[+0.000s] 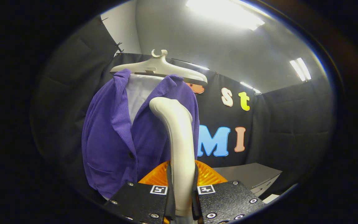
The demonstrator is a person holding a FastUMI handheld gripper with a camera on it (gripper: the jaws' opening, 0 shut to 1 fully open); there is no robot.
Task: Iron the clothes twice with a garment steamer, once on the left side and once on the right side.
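Here the claw [183, 199] is closed on the cream-white curved plastic handle of the garment steamer [179, 140], its two black textured fingers [141, 199] pressing the handle from either side low down, so the wand rises between them and bends forward at its rounded head. Just ahead of the fingers, behind the handle's base, sits a ribbed translucent orange part [154, 177], which appears to belong to the steamer's body, though its shape is mostly hidden. Beyond the steamer's head hangs the task's garment, a purple ribbed corduroy jacket [110, 140] worn over a white inner shirt [138, 93], both draped on a pale cream plastic hanger [160, 67] against the booth's dark wall. The steamer head stands near the jacket's front panel on the side nearer the lettered wall; whether it touches the cloth cannot be told. The steamer looks rigid, smooth and somewhat top-heavy, so a firm grip low on the handle suits it, as a slack one may let it twist. The jacket looks soft and free-hanging and will likely swing away under pressure, so light strokes seem wise. A grey tabletop [253, 175] lies farther off, beyond the fingers.
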